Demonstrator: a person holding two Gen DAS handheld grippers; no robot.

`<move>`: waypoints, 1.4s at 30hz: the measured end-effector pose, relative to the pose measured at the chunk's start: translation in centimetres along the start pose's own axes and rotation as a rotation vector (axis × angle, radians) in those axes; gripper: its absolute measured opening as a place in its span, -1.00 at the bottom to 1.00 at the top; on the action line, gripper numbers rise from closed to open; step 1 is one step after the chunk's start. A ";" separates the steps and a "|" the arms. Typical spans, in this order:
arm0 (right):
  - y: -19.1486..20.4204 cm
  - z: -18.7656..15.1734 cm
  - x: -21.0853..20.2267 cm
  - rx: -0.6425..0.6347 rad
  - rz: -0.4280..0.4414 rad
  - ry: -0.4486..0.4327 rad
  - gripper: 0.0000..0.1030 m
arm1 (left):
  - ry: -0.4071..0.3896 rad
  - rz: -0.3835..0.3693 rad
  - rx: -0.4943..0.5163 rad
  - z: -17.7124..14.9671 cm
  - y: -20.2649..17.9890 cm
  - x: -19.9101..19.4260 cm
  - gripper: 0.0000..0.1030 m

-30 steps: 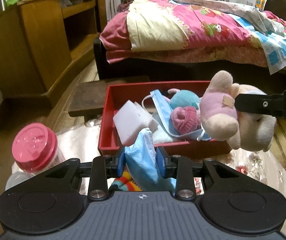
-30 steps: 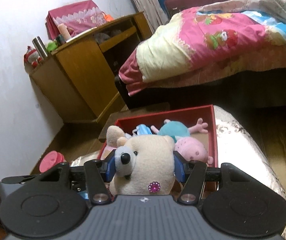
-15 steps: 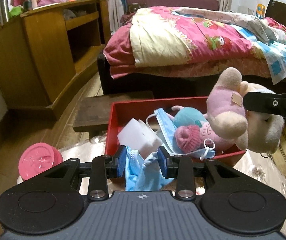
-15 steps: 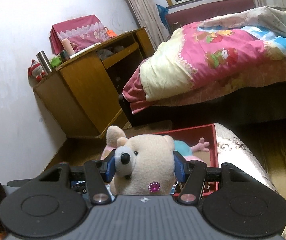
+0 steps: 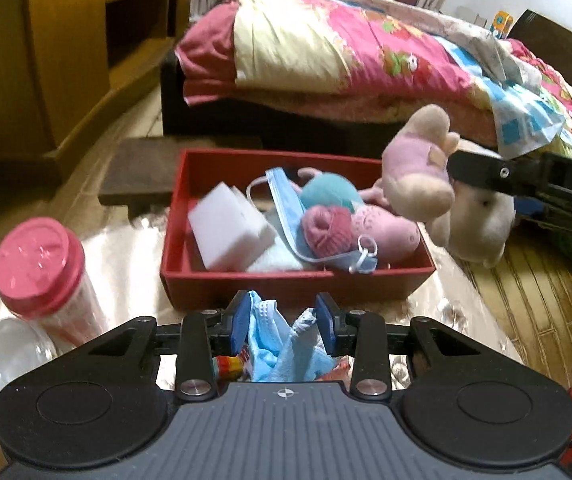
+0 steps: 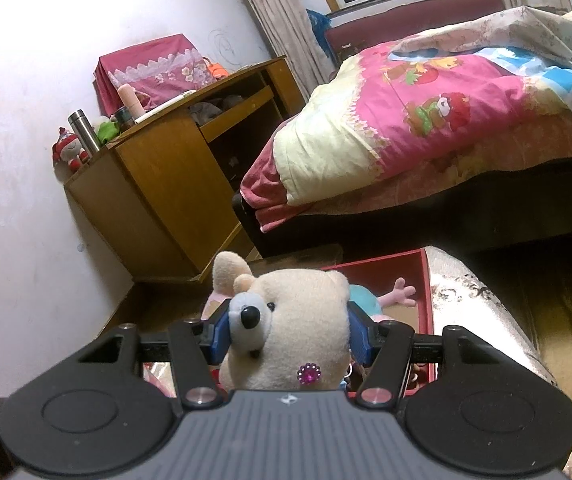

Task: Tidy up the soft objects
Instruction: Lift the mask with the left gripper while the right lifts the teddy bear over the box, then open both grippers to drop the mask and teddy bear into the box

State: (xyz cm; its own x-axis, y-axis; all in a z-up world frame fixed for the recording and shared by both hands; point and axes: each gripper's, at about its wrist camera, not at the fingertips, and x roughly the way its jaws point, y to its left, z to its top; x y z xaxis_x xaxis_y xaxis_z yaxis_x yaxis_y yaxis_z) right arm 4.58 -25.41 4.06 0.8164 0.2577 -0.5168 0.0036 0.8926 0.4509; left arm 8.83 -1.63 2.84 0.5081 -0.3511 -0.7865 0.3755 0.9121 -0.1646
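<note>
The left gripper [image 5: 282,320] stood partly open just short of the near wall of the red tray [image 5: 365,276], its blue pads on either side of a crumpled blue face mask [image 5: 282,344]. The mask sagged loosely between them, and whether the pads actually pinched it could not be told from this blurred view. Under the mask lay something striped in bright colours, too hidden to name.

The right gripper [image 6: 289,334] was closed firmly on the head of a cream teddy bear [image 6: 297,336], one pad against each side of its face, with a purple flower-shaped stud on its body below. Seen from the left wrist view, the bear [image 5: 473,220] hung in the air at the right end of the tray, above and beside its rim, with its pink-clad body pointing toward the tray.

Inside the tray lay a white sponge block [image 5: 226,232], another blue mask [image 5: 286,204], a teal ball [image 5: 329,192], a ball of pink yarn [image 5: 325,232] and a pink plush toy [image 5: 385,232]. A clear jar with a pink lid [image 5: 34,264] stood on the table [image 5: 126,248] to the left of the tray. A bed with a pink quilt [image 6: 437,120] stood beyond.
</note>
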 end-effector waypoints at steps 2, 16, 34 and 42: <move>0.1 -0.1 0.1 -0.003 0.000 0.006 -0.35 | 0.009 -0.011 -0.009 0.0 0.0 0.2 -0.54; -0.1 1.5 2.8 0.005 -0.046 -0.017 -0.35 | -0.118 0.059 -0.041 4.9 0.6 0.9 -0.54; -2.4 2.7 11.6 -0.049 -0.154 0.084 -0.24 | -0.116 0.107 -0.063 8.3 2.1 7.6 -0.31; -1.5 2.0 12.7 -0.110 -0.172 0.116 0.03 | -0.153 0.137 -0.067 8.4 2.5 6.6 0.41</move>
State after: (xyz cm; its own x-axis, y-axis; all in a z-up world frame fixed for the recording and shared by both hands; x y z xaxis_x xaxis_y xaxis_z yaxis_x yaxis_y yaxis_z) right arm 16.05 -24.23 -1.75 0.7371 0.1331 -0.6626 0.0691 0.9604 0.2698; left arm 19.68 -3.42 2.22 0.6645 -0.2466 -0.7055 0.2453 0.9636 -0.1058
